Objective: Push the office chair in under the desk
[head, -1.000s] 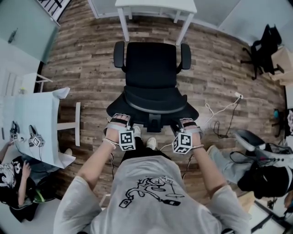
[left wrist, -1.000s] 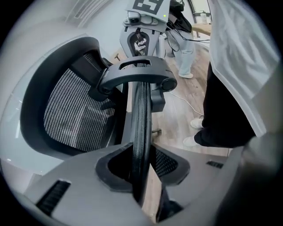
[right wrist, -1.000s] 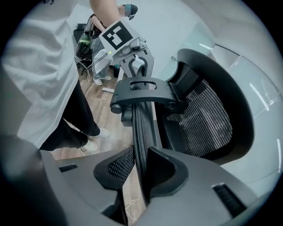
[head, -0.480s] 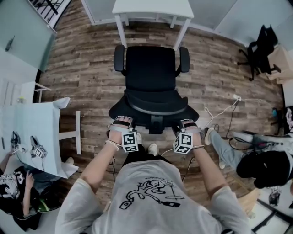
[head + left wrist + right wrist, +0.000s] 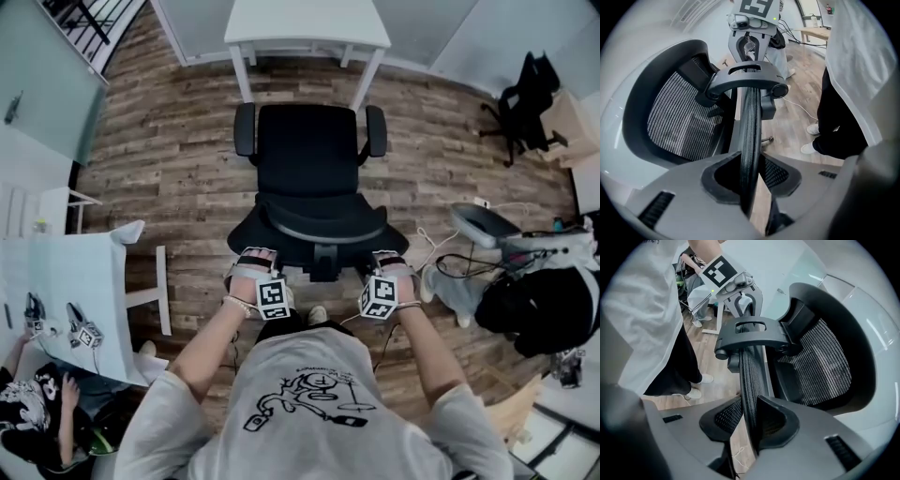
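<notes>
One office chair point(image 5: 309, 150) — nearer the desk point(image 5: 307, 21) now

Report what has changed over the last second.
The office chair has rolled forward toward the desk, with the person walking behind it; its seat is not yet under the desktop. Nothing was taken hold of or let go: the left gripper and right gripper stay clamped on the backrest at its top edge.
</notes>
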Available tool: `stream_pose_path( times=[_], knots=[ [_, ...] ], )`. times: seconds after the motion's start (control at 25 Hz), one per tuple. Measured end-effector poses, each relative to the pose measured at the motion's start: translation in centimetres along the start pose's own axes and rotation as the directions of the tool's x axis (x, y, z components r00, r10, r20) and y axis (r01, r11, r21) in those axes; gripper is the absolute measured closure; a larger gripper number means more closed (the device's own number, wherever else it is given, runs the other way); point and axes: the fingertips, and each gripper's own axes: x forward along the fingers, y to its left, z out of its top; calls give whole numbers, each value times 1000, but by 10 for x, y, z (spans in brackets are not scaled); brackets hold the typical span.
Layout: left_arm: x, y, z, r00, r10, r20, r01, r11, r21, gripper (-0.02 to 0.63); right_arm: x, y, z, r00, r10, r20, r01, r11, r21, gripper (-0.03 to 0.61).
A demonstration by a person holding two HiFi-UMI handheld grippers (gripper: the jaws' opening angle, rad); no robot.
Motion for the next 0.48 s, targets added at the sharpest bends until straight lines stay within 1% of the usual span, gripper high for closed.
stream_pose_path(
  times=[0.2, 0.48],
  knots=[
    [3, 7, 0, 1000, -4, 1, 4, 1000, -1, 500, 3, -7, -2, 1000, -17, -3, 17, 1000, 14, 459],
    [11, 19, 4, 1000, -7, 9, 7, 1000, 3, 499, 8, -21, -8, 1000, -11, 1, 11, 999, 33, 459]
  ],
)
